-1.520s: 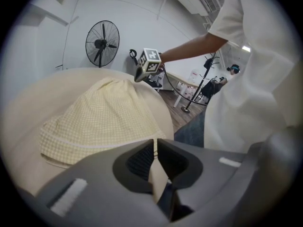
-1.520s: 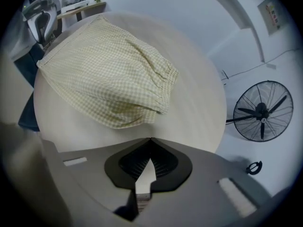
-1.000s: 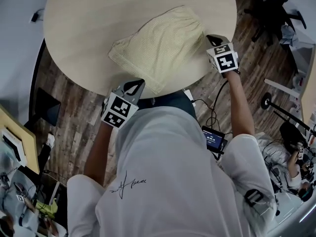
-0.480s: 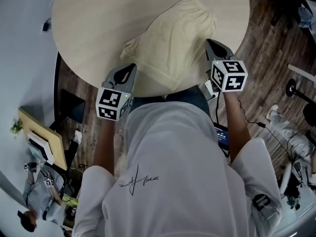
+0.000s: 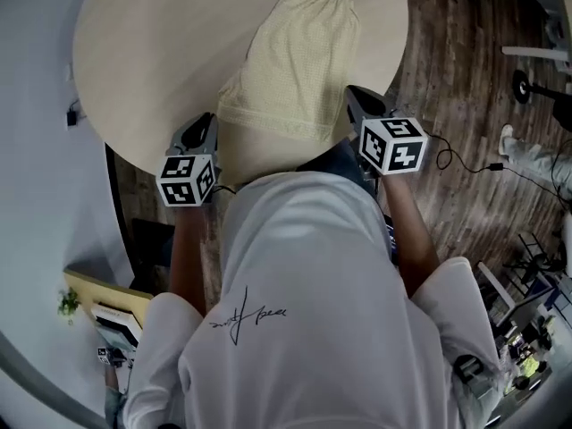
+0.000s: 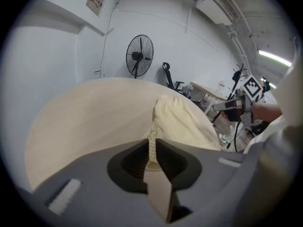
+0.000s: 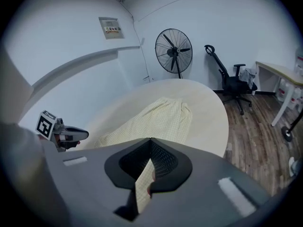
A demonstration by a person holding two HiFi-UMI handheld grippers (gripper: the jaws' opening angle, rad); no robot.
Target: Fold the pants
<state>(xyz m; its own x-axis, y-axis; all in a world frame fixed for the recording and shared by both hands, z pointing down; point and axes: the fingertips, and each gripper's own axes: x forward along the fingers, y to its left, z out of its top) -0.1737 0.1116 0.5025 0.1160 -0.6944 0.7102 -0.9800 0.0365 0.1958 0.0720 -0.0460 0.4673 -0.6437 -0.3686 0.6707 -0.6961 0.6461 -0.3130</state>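
- Pale yellow, fine-checked cloth pants (image 5: 290,61) lie flat on the round beige bench (image 5: 152,52). Their long axis runs straight away from you, and the near end sits at the bench edge closest to your body.
- Your grey left tool (image 6: 151,145) is clenched on the near left corner, with a thick bunch of cloth between its pads.
- Your grey right tool (image 7: 150,143) is pinched tight on the near right corner, and a thin strip of cloth shows in the bite.
- Both tools sit level at the near end, neither nearer the far end than the other.
- Judgement: the fold turns on that axis. Carry both corners forward together along it, or the near edge will land skewed.
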